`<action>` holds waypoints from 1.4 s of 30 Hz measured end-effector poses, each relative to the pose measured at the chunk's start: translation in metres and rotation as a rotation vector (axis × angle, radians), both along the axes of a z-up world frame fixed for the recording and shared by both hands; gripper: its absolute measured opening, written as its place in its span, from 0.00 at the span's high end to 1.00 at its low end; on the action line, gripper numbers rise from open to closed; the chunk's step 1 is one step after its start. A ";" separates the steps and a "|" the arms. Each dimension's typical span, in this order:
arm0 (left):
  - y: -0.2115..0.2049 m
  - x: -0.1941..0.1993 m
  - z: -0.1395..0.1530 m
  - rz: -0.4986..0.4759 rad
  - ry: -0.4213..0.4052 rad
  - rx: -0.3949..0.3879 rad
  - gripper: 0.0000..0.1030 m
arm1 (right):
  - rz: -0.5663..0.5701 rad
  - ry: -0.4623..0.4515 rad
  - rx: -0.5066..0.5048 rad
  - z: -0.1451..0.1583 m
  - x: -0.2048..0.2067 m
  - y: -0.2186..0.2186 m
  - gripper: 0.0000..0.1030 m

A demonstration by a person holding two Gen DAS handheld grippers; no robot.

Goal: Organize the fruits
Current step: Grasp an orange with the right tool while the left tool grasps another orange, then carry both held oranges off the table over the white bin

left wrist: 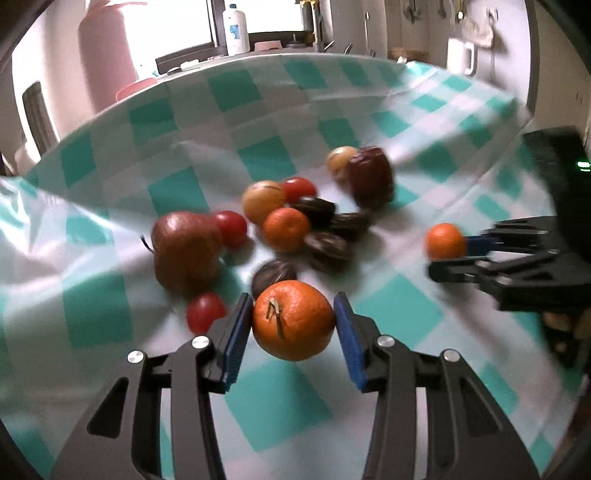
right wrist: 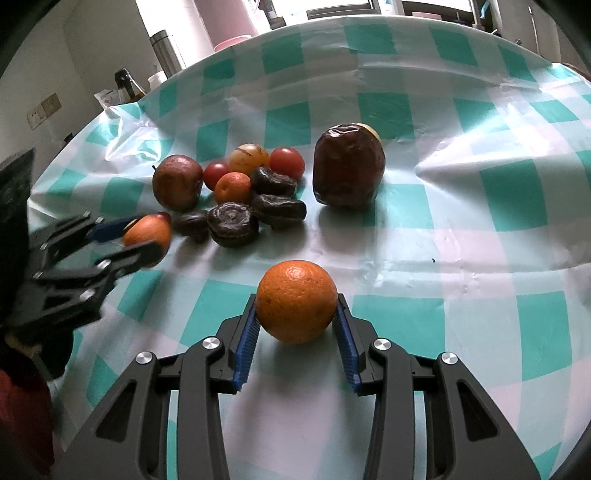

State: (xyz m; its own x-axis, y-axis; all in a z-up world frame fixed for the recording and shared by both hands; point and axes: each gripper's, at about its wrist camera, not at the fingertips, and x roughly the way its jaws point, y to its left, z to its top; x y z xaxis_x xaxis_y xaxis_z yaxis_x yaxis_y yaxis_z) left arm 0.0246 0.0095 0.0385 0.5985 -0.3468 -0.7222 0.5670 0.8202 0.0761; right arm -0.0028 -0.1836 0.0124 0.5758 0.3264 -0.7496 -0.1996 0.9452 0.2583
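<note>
My left gripper (left wrist: 293, 321) is shut on a tangerine (left wrist: 293, 319) with a stem, held just above the cloth; it also shows in the right wrist view (right wrist: 146, 236). My right gripper (right wrist: 296, 317) is shut on another tangerine (right wrist: 296, 301) resting on the cloth, seen in the left wrist view (left wrist: 445, 242) to the right. A pile sits between them: a third small tangerine (right wrist: 233, 188), a brown pear (right wrist: 178, 182), red cherry tomatoes (right wrist: 287, 161), a yellow round fruit (right wrist: 248, 157), several dark wrinkled fruits (right wrist: 232, 225), and a large dark red date (right wrist: 348, 166).
The table is covered by a creased green and white checked cloth (right wrist: 480, 229). A pink thermos (left wrist: 105, 55), a white bottle (left wrist: 236, 27) and a white mug (left wrist: 460, 55) stand beyond its far edge. A steel flask (right wrist: 166, 51) stands at the back left.
</note>
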 end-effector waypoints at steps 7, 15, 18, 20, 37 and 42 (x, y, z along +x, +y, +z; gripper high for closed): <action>-0.007 -0.022 -0.019 -0.015 0.031 0.017 0.55 | 0.002 0.000 0.000 0.000 -0.005 0.001 0.62; -0.011 -0.013 -0.029 0.031 0.073 0.018 0.56 | 0.000 0.002 0.003 0.001 -0.006 0.001 0.62; -0.011 -0.018 -0.025 0.065 0.045 0.015 0.56 | -0.006 0.002 0.000 0.001 -0.008 0.002 0.62; -0.011 -0.026 -0.019 0.097 0.038 -0.013 0.56 | -0.020 -0.001 -0.010 0.002 -0.012 0.002 0.62; -0.067 -0.150 0.007 0.156 -0.023 -0.110 0.56 | -0.134 -0.176 0.017 0.039 -0.185 -0.078 0.62; -0.108 -0.181 0.005 0.031 -0.024 -0.087 0.56 | -0.196 -0.205 0.025 0.041 -0.240 -0.120 0.62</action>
State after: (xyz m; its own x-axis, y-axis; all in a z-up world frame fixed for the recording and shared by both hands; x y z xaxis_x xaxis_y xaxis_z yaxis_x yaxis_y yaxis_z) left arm -0.1564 -0.0989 0.0433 0.6270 -0.3884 -0.6753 0.5402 0.8414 0.0176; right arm -0.2429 -0.3037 0.0538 0.7683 0.2111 -0.6043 -0.0642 0.9647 0.2555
